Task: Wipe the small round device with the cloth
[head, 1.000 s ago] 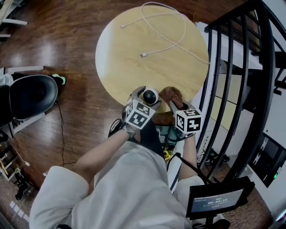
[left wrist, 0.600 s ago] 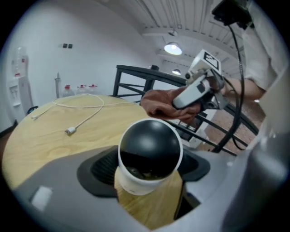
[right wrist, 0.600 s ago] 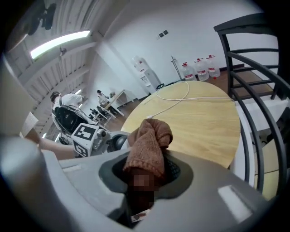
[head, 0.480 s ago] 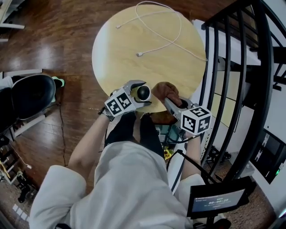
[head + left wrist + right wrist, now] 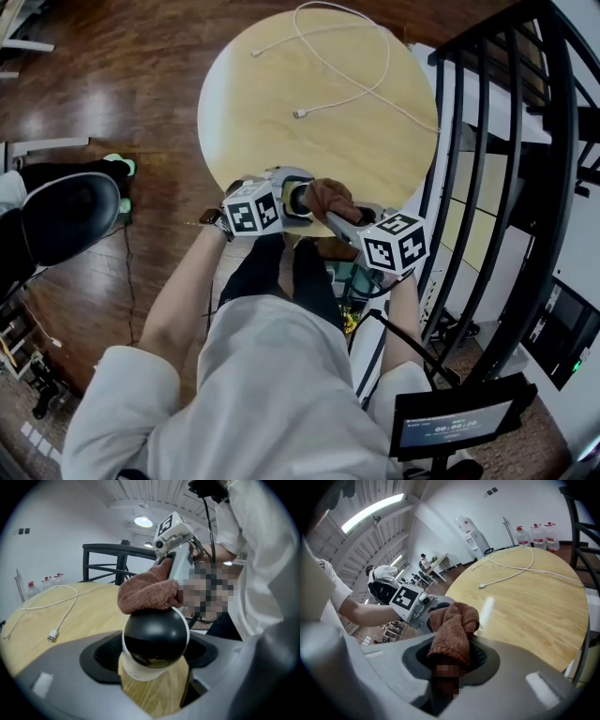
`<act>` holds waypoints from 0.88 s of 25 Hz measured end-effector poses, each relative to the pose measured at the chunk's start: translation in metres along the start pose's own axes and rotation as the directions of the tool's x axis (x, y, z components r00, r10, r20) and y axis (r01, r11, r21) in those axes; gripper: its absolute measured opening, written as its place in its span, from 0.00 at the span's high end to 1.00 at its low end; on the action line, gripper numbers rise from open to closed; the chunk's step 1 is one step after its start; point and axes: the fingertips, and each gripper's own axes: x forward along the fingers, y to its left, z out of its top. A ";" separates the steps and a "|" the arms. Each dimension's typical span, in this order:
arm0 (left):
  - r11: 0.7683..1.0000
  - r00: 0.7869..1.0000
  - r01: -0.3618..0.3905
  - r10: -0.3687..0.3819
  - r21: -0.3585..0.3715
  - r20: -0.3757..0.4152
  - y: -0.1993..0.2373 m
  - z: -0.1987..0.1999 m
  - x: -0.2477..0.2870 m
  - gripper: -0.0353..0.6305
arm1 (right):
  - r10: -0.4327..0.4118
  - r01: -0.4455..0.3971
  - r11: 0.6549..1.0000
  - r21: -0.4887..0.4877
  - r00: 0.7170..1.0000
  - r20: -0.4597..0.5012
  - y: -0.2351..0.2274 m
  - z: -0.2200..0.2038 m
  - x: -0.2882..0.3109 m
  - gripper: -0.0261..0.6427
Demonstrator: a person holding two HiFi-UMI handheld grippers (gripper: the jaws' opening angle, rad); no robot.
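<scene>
The small round device (image 5: 154, 641), a black ball on a white base, sits between the jaws of my left gripper (image 5: 154, 667), which is shut on it. In the head view the device (image 5: 296, 197) is held at the near edge of the round wooden table (image 5: 281, 103), beside my left gripper (image 5: 281, 199). My right gripper (image 5: 452, 660) is shut on a brown cloth (image 5: 452, 630). The cloth (image 5: 147, 592) rests pressed on top of the device; in the head view the cloth (image 5: 328, 197) covers the ball's right side, ahead of my right gripper (image 5: 349, 217).
A white cable (image 5: 342, 66) lies looped on the far half of the table. A black metal railing (image 5: 497, 187) stands close on the right. A black chair (image 5: 56, 211) sits on the wooden floor at the left. Water bottles (image 5: 534, 532) line the far wall.
The right gripper has brought the cloth leftward onto the device. The left gripper holds the device near the table's near edge, shifted slightly right from half a second ago.
</scene>
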 end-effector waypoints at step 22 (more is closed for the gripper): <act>1.000 1.000 0.003 -0.003 0.005 -0.031 -0.002 -0.004 0.003 0.36 | -0.156 0.154 0.988 -0.027 0.974 -0.165 -0.037 -0.014 0.029 0.83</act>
